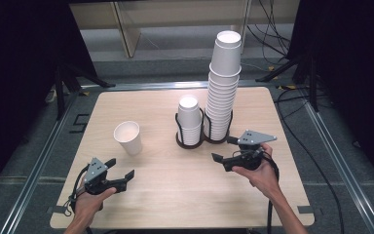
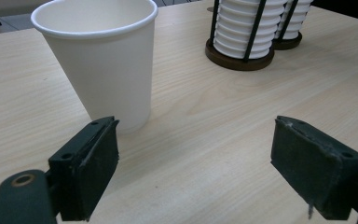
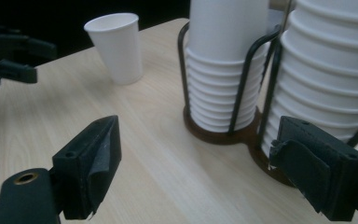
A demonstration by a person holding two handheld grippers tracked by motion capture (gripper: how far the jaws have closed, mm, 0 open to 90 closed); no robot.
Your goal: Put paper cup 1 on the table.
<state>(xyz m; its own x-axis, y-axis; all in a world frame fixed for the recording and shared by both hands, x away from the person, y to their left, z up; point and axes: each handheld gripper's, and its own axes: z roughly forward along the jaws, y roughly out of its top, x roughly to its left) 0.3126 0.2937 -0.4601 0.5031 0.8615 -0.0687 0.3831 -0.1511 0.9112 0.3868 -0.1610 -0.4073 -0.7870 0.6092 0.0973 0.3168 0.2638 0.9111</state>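
White paper cup (image 1: pixel 128 137), single, upright, is stood alone on the bench (image 1: pixel 175 190), apart from two stacks in the wire holder (image 1: pixel 202 139). Progress is judged early: nothing is gripped. Left gripper (image 1: pixel 119 172): fingers (image 2: pixel 87 170) spread wide, empty; cup just ahead of the left finger, untouched. Right gripper (image 1: pixel 224 150): fingers (image 3: pixel 91 165) wide, empty, near the holder's base. Grasping and stacking are judged outstanding.

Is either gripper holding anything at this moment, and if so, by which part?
Nothing is held. The left gripper is open with the single paper cup standing free beyond its jaws, and the right gripper is open beside the cup holder, gripping nothing.
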